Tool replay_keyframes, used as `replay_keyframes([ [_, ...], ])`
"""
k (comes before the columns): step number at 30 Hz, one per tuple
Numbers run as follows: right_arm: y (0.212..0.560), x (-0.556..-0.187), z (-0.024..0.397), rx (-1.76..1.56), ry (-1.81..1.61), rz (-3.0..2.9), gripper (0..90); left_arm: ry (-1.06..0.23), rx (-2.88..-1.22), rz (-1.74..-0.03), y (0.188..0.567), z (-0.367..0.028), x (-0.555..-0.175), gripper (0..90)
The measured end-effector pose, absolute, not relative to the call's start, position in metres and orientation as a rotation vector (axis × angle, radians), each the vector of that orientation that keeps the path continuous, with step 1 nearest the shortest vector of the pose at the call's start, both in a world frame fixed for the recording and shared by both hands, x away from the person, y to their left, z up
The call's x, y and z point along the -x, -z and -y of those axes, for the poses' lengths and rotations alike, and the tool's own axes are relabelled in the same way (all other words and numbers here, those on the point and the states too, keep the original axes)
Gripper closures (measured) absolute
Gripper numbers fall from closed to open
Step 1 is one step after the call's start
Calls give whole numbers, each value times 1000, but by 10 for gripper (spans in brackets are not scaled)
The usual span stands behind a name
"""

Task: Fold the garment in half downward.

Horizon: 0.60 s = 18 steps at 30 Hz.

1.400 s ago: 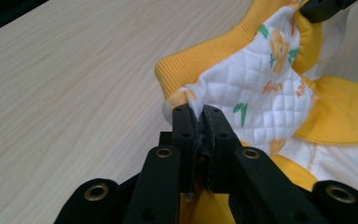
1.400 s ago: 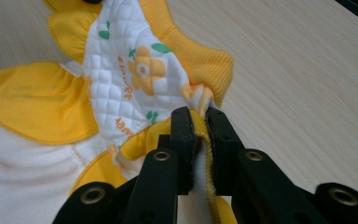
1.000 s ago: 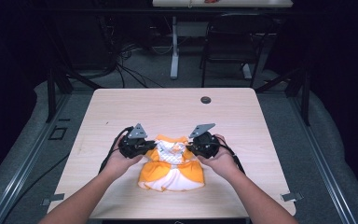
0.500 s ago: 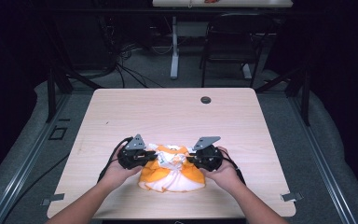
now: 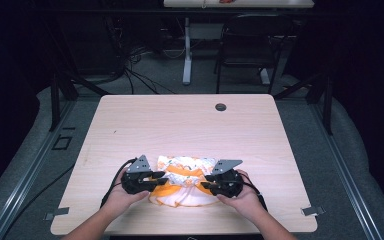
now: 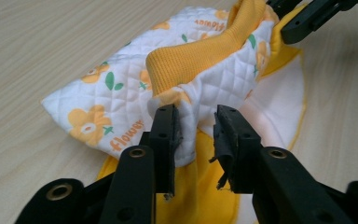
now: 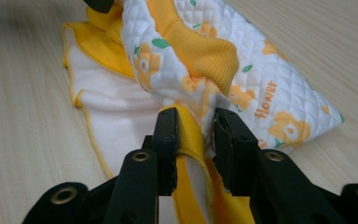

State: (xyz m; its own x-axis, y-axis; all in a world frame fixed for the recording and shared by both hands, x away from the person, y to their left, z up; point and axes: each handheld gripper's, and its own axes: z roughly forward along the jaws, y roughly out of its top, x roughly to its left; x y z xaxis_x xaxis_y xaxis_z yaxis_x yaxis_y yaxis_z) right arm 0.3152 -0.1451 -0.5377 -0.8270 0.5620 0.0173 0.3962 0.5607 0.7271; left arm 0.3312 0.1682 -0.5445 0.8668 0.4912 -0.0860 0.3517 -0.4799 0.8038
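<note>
A small quilted white garment (image 5: 184, 176) with orange flowers and yellow ribbed trim lies bunched near the table's front edge. My left gripper (image 5: 163, 180) is at its left side and my right gripper (image 5: 204, 183) at its right, both pointing inward. In the left gripper view the jaws (image 6: 196, 128) have just been opening; a white and yellow fold (image 6: 121, 88) sits loosely between them, with a gap showing. In the right gripper view the jaws (image 7: 195, 128) have also just been opening, and the garment's (image 7: 270, 93) yellow hem lies slack between them.
The wooden table (image 5: 180, 125) has a round cable hole (image 5: 220, 107) at its far side. A black chair (image 5: 250, 45), a desk leg and loose floor cables stand beyond the table. Each gripper's cable trails off the front edge.
Both hands came back toward the front edge and lower, bringing the garment down onto the table. Both pairs of jaws have parted and the cloth now lies slack.
</note>
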Motion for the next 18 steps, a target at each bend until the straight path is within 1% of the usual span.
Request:
replay_keyframes([
  [1,535,-314,148,-815,-1147,-2560,668,-195,-2112,-608,542,-169,-330,663],
  [8,522,-318,155,-850,-1191,-2517,638,-244,-2101,-625,526,-173,-337,633],
  [13,516,-321,156,-864,-1198,-2493,637,-279,-2096,-649,519,-173,-345,624],
  [18,512,-329,155,-890,-1212,-2465,628,-299,-2105,-699,522,-172,-357,619],
])
